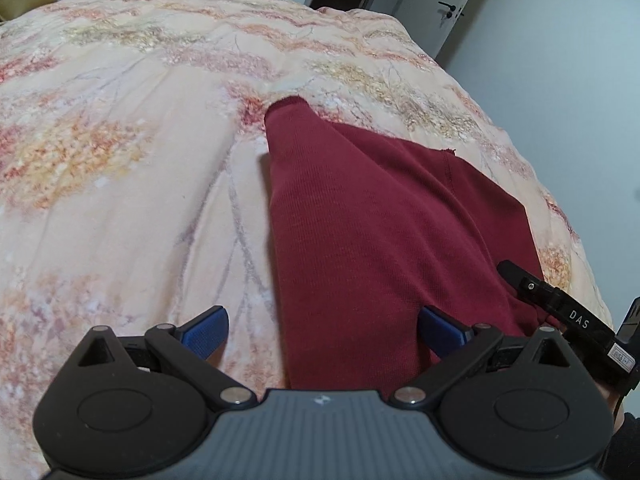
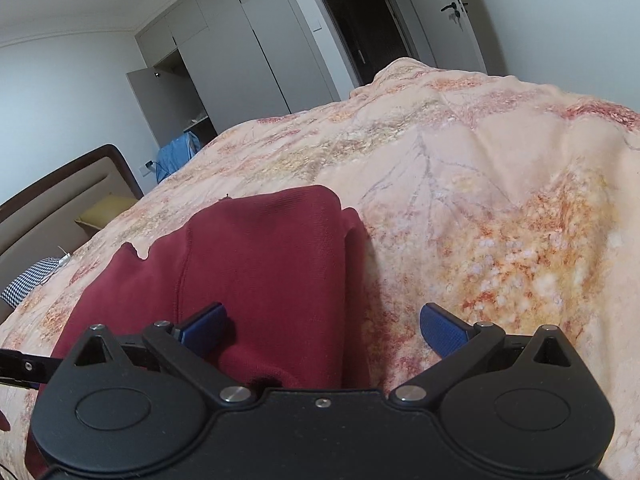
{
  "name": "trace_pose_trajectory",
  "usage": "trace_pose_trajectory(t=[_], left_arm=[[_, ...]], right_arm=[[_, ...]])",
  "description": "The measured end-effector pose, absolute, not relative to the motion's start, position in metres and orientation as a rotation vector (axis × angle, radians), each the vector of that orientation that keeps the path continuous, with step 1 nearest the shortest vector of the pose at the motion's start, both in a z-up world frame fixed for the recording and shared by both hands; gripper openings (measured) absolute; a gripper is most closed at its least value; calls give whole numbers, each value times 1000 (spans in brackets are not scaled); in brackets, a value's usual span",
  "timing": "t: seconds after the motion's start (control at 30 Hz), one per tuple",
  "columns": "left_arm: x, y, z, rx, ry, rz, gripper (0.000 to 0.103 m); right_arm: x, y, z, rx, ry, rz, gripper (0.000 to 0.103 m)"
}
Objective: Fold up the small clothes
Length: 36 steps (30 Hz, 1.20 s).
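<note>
Left gripper (image 1: 323, 330) is spread wide w/ nothing in it, hovering over the near edge of the dark red garment (image 1: 360, 232). Right gripper (image 2: 323, 330) is wide too, also empty, above the garment's right edge. Garment lies folded on the floral bedspread (image 2: 500, 200), wardrobe (image 2: 240, 48) beyond the bed.

I've got both grippers spread wide with nothing between the blue pads, the left gripper (image 1: 322, 334) pointing forward and tilted down, the right gripper (image 2: 323, 330) angled down about the same, and its black body pokes in at the left view's lower right edge.
</note>
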State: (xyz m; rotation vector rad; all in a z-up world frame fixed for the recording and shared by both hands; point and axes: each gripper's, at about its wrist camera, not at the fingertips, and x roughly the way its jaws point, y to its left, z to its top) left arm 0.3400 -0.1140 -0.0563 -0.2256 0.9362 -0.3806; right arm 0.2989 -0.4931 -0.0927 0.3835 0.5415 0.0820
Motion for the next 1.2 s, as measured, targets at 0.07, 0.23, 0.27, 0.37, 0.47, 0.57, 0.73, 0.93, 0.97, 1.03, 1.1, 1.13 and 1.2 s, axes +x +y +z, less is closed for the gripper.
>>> trace_pose_trajectory(t=[0.07, 0.23, 0.27, 0.37, 0.47, 0.57, 0.73, 0.93, 0.97, 1.03, 1.1, 1.13, 1.2], left_arm=[[340, -114, -58, -231, 935, -382, 103], [341, -114, -60, -236, 934, -386, 103], [342, -114, -60, -236, 934, -386, 103], [342, -114, -60, -235, 933, -387, 103], [342, -114, -60, -236, 931, -387, 103], [342, -114, -61, -239, 930, -391, 103], [341, -112, -60, -253, 931, -395, 103], [338, -110, -56, -273, 925, -412, 93], [338, -110, -55, -280, 927, -420, 91], [338, -109, -53, -286, 928, -433, 86], [339, -109, -53, -294, 931, -452, 81], [339, -110, -52, -300, 933, -457, 78], [340, -111, -52, -304, 939, -461, 76]], right_arm=[[299, -495, -94, 390, 538, 86, 103], [297, -495, -95, 393, 527, 89, 103], [297, -495, -96, 393, 524, 89, 103], [295, -495, -97, 395, 513, 90, 103], [294, -494, -97, 393, 508, 89, 103], [293, -495, -98, 394, 507, 89, 103], [293, -493, -97, 384, 509, 85, 103], [294, -491, -96, 375, 516, 77, 102], [294, -490, -95, 369, 524, 70, 102], [294, -485, -92, 364, 544, 64, 102], [291, -480, -90, 371, 561, 81, 102], [289, -476, -89, 364, 567, 88, 100], [287, -472, -87, 353, 578, 80, 96]])
